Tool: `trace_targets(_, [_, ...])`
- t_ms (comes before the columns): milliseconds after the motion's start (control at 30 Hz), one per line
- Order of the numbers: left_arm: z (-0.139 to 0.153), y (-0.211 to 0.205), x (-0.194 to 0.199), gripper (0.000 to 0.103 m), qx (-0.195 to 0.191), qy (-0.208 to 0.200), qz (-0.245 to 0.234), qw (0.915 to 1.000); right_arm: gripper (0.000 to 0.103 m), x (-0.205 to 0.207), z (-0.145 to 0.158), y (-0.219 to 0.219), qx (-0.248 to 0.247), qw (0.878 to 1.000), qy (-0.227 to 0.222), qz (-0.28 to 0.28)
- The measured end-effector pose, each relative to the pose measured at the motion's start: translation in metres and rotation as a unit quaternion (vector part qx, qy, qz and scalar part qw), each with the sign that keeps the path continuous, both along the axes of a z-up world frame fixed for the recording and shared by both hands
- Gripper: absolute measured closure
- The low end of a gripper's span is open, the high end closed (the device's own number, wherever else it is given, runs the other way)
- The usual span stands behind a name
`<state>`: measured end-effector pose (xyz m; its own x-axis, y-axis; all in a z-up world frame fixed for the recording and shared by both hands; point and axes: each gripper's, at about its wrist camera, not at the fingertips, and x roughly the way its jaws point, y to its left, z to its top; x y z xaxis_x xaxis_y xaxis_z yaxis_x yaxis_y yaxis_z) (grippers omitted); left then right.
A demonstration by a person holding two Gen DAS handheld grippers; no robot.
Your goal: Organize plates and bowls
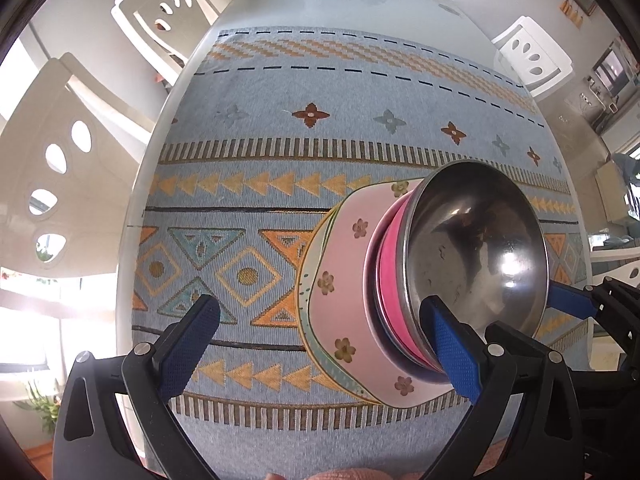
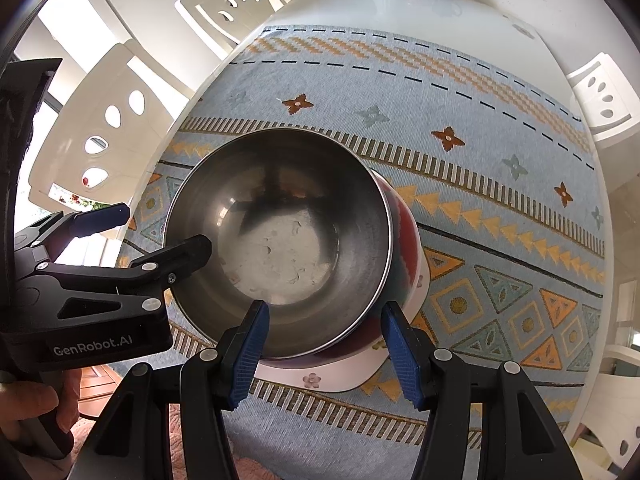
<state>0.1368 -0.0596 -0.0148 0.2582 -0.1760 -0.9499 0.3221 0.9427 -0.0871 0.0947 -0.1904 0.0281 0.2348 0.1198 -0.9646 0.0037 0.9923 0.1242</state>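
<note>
Right gripper (image 2: 326, 350): jaws half spread, nothing clasped, poised at the near rim of the steel bowl (image 2: 276, 240). Left gripper (image 1: 320, 344): jaws wide, nothing held. Steel bowl: nested on pink bowl (image 1: 394, 300) and floral square plate (image 1: 344, 280), stacked on patterned cloth (image 1: 320, 92) toward the table's (image 1: 340, 0) near edge.

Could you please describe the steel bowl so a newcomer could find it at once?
On the patterned blue cloth stands one stack of dishes. The steel bowl tops it, nested in a pink bowl on a flowered pink plate; it alone is bare, shiny metal.
</note>
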Motion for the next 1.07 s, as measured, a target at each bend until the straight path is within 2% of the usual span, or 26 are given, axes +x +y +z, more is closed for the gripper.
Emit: trace_targets(1067, [0.0027,-0.0022,-0.0020,0.002,0.022,-0.029,-0.005,0.9993,0.047,0.0032,-0.0026,0.0032,0.004,1.000,0.005,0.005])
